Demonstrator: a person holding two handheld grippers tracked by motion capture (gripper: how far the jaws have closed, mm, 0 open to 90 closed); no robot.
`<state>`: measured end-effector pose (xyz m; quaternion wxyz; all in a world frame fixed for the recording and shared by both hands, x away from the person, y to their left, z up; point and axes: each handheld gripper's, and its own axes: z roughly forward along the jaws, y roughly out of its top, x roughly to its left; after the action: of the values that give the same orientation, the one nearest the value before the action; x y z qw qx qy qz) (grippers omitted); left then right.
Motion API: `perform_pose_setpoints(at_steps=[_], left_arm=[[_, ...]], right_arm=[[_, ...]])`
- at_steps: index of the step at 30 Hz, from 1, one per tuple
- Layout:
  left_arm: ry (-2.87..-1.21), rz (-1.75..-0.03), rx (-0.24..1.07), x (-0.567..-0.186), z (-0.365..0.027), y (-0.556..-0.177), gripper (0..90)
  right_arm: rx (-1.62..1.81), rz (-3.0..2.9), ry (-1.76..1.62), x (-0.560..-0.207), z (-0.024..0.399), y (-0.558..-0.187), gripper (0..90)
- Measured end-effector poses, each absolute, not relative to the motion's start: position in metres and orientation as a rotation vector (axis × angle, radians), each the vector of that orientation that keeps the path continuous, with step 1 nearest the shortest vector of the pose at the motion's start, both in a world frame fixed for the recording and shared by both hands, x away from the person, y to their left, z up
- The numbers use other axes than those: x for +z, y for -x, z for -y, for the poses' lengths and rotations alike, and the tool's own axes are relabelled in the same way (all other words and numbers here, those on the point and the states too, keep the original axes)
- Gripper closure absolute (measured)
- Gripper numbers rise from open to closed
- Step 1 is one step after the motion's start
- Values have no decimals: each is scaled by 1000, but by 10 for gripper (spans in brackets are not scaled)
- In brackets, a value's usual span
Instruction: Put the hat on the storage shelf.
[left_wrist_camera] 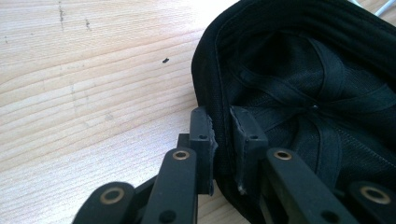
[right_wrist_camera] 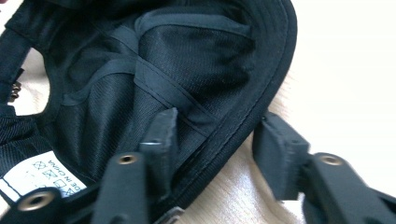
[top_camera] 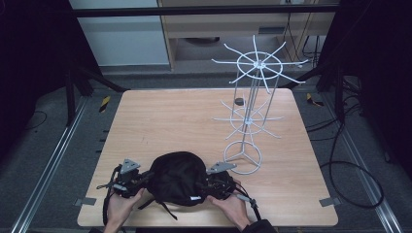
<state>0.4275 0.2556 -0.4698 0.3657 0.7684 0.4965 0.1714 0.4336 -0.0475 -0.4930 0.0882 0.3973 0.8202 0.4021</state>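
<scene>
Cap place: the black cap (top_camera: 177,177) lies upside down on the wooden table (top_camera: 194,116), at 6 o'clock, near the edge closest to the person.
Left gripper (left_wrist_camera: 223,135): its jaws pinch the cap rim at the 9 o'clock side.
Right gripper (right_wrist_camera: 215,144): its jaws are spread around the rim at 3 o'clock, one inside, one outside, not pressing yet.
White wire rack (top_camera: 250,97): it stands at 2 o'clock from the cap, well apart.
Risk: I think a lift now would hang the cap from one side, so the soft rim could slip out.
Hard to see: in the high view both grippers are dark against the cap; the care label (right_wrist_camera: 44,175) is cut off.
</scene>
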Motion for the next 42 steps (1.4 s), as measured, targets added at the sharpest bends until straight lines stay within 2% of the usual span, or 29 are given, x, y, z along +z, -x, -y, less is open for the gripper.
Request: perform_pose_setpoints(at_steps=[1,2,6,10,18,30,32,38,42], left_arm=[[-1974,-1274,444,-470,-256,-427,793],[-1970,-1274,443,-469,-256,-427,793],[-1956,-1270,426,-470,-255,-428,790],[-1964,-1255,413,-473,-249,-431,779],[-1954,-1255,419,-476,-240,-440,774],[-1916,-1273,369,-484,-238,-461,759],[-1909,-1266,360,-482,-240,-459,741],[-1892,-1227,398,-467,-244,-452,614],[-1870,-1211,421,-456,-248,-445,581]], right_arm=[[1197,-2441,-1182,-493,48,-434,556],[1187,-2430,-1189,-492,48,-434,634],[1212,-2364,-1205,-484,54,-436,756],[1285,-2266,-1183,-469,62,-436,809],[1385,-2168,-973,-444,63,-424,820],[1351,-2222,-829,-450,53,-415,818],[1338,-2217,-839,-452,53,-415,818],[1291,-2187,-889,-452,57,-415,818],[1265,-2163,-910,-452,61,-416,820]])
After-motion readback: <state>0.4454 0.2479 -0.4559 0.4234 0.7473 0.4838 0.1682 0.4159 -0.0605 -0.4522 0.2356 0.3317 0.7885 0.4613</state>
